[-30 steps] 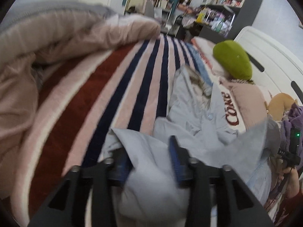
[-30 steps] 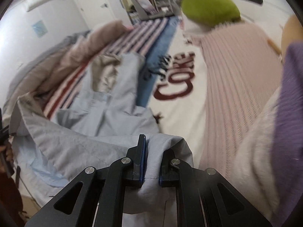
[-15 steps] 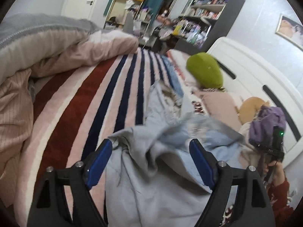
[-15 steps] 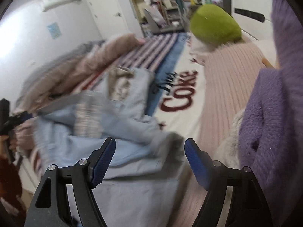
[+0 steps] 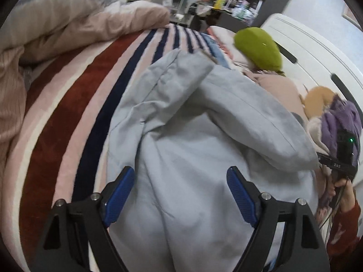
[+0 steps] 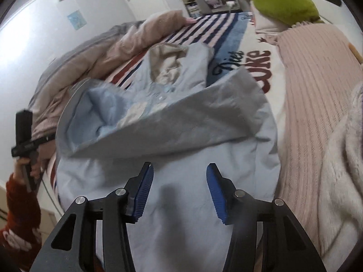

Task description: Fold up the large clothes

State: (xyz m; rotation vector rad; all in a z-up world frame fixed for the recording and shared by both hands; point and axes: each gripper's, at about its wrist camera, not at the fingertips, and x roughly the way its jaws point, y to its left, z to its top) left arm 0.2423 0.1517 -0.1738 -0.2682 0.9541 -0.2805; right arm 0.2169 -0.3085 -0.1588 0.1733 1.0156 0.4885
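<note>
Now both grippers free, coat let go

Left gripper [image 5: 180, 195] and right gripper [image 6: 179, 188] stand wide apart, holding nothing; a second ago each was clamped on the fabric. One light blue coat [image 5: 204, 140] lies on the striped blanket [image 5: 68, 104] just ahead of and beneath both, one sleeve [image 6: 172, 124] folded across its body. Ahead of the left gripper: one green cushion [image 5: 258, 47], one purple garment [image 5: 340, 117] to its right. Pink knit cloth [image 6: 317, 79] right of the right gripper; beige duvet [image 6: 95, 59] to its left
</note>
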